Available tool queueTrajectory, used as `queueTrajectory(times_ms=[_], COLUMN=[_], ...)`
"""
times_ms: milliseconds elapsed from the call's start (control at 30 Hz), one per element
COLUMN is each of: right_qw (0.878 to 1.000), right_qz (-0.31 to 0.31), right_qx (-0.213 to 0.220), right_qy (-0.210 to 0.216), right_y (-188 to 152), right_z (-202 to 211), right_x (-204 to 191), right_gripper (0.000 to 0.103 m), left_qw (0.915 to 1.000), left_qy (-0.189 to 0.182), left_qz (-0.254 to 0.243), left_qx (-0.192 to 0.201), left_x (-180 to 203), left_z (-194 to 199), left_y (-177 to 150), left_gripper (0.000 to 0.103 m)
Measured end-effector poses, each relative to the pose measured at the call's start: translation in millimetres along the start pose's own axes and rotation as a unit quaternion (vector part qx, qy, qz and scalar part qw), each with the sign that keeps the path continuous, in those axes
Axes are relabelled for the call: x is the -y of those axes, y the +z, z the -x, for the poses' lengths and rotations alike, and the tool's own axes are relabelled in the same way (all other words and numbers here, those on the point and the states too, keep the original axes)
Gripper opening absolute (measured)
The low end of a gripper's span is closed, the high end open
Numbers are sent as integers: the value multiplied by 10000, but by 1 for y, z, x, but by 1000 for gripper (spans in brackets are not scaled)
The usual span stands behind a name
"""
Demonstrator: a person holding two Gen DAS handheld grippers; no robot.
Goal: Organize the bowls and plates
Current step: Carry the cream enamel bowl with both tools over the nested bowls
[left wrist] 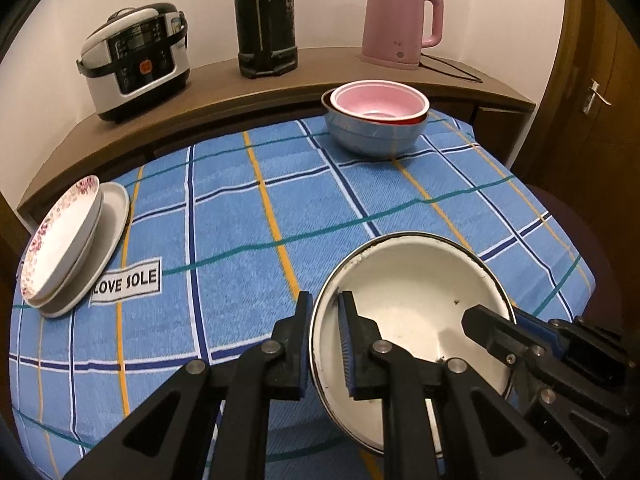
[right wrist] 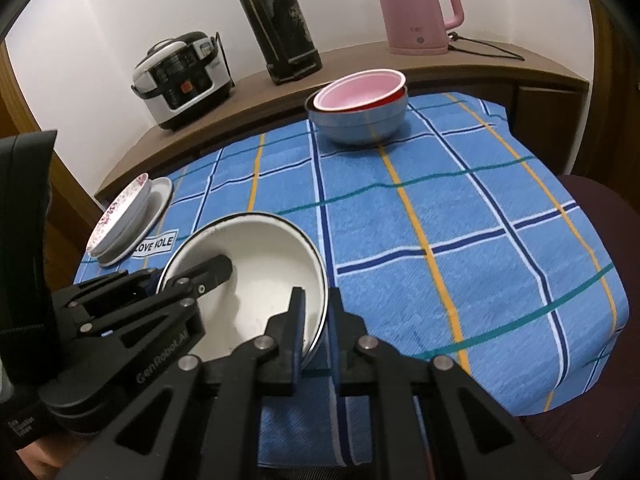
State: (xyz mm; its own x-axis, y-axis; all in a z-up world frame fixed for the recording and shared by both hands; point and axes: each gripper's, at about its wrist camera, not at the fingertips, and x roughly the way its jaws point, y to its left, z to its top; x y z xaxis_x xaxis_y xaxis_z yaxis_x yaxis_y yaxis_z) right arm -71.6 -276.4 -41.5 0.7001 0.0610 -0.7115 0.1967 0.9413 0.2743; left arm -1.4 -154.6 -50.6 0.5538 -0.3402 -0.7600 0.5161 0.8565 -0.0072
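Both grippers pinch the white enamel bowl (left wrist: 416,280) on the checked cloth (left wrist: 248,208): left gripper (left wrist: 325,304) on its left rim, right gripper (right wrist: 316,300) on its right. The bowl's near edge is hidden behind the fingers.

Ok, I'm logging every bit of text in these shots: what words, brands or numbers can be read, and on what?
"LOVE SOLE": white label on the blue checked tablecloth, beside the stacked plates.
"GenRobot.AI": on the left tool, in the right wrist view.
Rice cooker panel, pink kettle mark, small white print on the left tool's body: too small to read.
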Motion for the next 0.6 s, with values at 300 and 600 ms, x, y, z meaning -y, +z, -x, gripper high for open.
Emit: queueTrajectory(times_ms=[300,600], right_qw=[9999,9998], right_qz=[12,10], right_qx=[107,218], right_qy=[5,-6], right_y=[14,29], right_z=[5,10], right_x=[8,15], right_gripper=[10,10], left_qw=[9999,9997], left_qy=[-4,-36], left_qz=[-51,-99], left_qx=[112,218], left_x=[7,15], left_z=[1,3], left_y=[16,32], left_gripper=[15,15])
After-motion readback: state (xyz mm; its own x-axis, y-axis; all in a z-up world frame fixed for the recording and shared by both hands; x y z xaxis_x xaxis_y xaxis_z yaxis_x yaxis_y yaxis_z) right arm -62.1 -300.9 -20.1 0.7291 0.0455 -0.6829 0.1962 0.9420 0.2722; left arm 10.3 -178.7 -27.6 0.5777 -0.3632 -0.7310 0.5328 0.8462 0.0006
